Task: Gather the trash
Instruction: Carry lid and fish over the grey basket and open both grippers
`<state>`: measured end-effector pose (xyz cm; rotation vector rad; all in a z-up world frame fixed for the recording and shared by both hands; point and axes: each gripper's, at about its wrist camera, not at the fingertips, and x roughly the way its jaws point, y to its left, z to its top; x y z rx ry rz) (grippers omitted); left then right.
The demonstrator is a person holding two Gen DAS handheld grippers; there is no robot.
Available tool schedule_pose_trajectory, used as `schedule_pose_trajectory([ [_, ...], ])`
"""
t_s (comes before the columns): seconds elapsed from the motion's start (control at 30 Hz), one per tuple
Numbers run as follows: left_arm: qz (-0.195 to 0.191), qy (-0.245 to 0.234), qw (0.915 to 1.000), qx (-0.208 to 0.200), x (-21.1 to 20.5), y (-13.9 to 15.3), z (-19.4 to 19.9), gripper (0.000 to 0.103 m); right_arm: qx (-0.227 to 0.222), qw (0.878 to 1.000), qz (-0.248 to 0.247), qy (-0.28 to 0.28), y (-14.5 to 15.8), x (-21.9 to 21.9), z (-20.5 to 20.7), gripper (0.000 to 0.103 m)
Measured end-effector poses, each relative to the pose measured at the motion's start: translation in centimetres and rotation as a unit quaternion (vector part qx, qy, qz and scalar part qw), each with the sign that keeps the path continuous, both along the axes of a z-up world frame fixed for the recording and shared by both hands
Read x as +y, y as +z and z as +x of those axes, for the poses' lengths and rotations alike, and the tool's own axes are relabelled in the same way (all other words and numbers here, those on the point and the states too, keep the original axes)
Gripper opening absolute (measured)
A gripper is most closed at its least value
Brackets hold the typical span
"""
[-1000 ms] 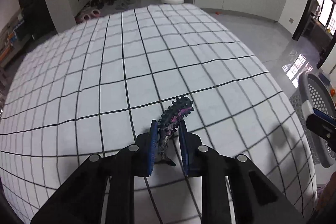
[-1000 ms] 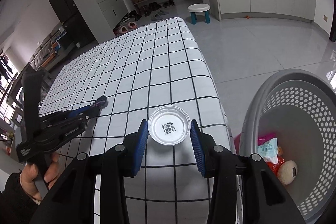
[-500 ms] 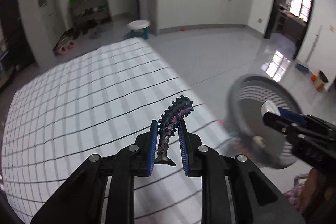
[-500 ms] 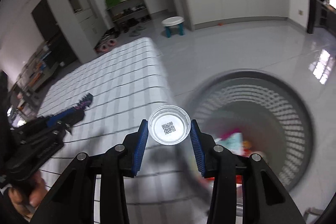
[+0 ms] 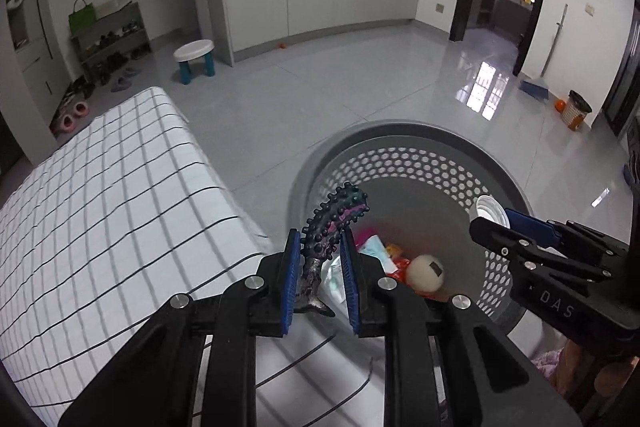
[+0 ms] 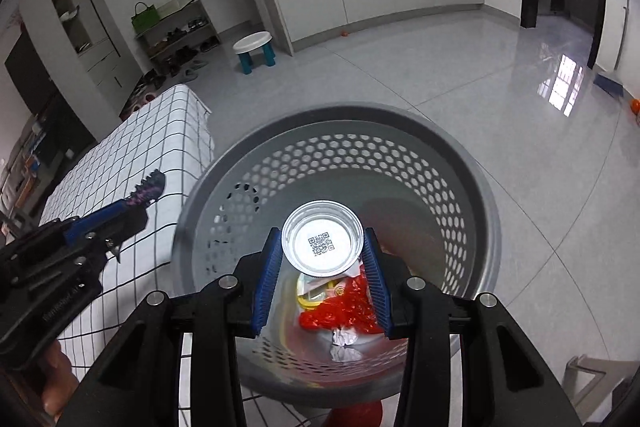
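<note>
carrying two bits of trash to the bin at once, and the drop step looks like the one in hand. the right gripper (image 6: 323, 273) is clamping a small foil cup (image 6: 322, 243) with a qr sticker inside it, blue pads pressed on either side of its rim, and it is hovering right over the open mouth of the grey perforated basket (image 6: 476, 187). the left gripper (image 5: 320, 277) is pinching a dark spiky rubber toy (image 5: 330, 227) by its lower end, jaws closed on it, toy sticking up and curling to the right. in the left wrist view the toy is sitting over the near rim of the basket, close to the edge of the checked tablecloth (image 5: 100, 207), so it is probably not fully over the opening.

basket is already holding a red wrapper (image 6: 348, 307), a crumpled foil bit (image 6: 344, 341), a pale ball (image 5: 426, 267) and some packets.

next move, as a judgement: right jaws opening to let the cup fall straight in, since it is already centred. left gripper is needing a little more travel toward the basket middle before opening, otherwise the toy could be clipping the rim and bouncing onto the floor. the bumpy rubber may also be clinging to the pads.
</note>
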<state>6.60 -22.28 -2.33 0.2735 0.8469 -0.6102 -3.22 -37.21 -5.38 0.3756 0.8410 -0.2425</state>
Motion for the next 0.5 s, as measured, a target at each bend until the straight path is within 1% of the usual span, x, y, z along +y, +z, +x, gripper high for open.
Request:
schedule_pose_trajectory([
  [0.17, 0.004, -0.001, 1.0, 0.004, -1.2, -0.5, 0.3, 0.021, 0.008, 1.0, 0.0, -0.007, -0.8, -0.7, 0.2, 0.039],
  [0.3, 0.011, -0.001, 0.9999, 0.007, -1.6, -0.9, 0.3, 0.023, 0.002, 1.0, 0.003, -0.012, -0.7, -1.2, 0.2, 0.04],
  [0.33, 0.011, -0.002, 0.9999, 0.008, -1.7, -1.0, 0.3, 0.026, 0.0, 1.0, 0.004, -0.013, -0.7, -1.4, 0.1, 0.045],
  [0.37, 0.011, -0.002, 0.9999, 0.01, -1.8, -1.0, 0.2, 0.03, -0.003, 1.0, 0.008, -0.017, -0.6, -1.6, -0.1, 0.054],
  [0.4, 0.011, -0.002, 0.9999, 0.01, -1.8, -1.1, 0.1, 0.032, -0.006, 1.0, 0.01, -0.02, -0.5, -1.6, -0.3, 0.057],
  [0.43, 0.011, -0.002, 0.9999, 0.011, -1.7, -1.1, 0.2, 0.036, -0.01, 1.0, 0.013, -0.024, -0.4, -1.7, -0.6, 0.057],
  [0.5, 0.009, 0.0, 0.9999, 0.011, -1.6, -1.0, 0.1, 0.05, -0.013, 0.999, 0.014, -0.027, -0.2, -1.8, -0.7, 0.057],
])
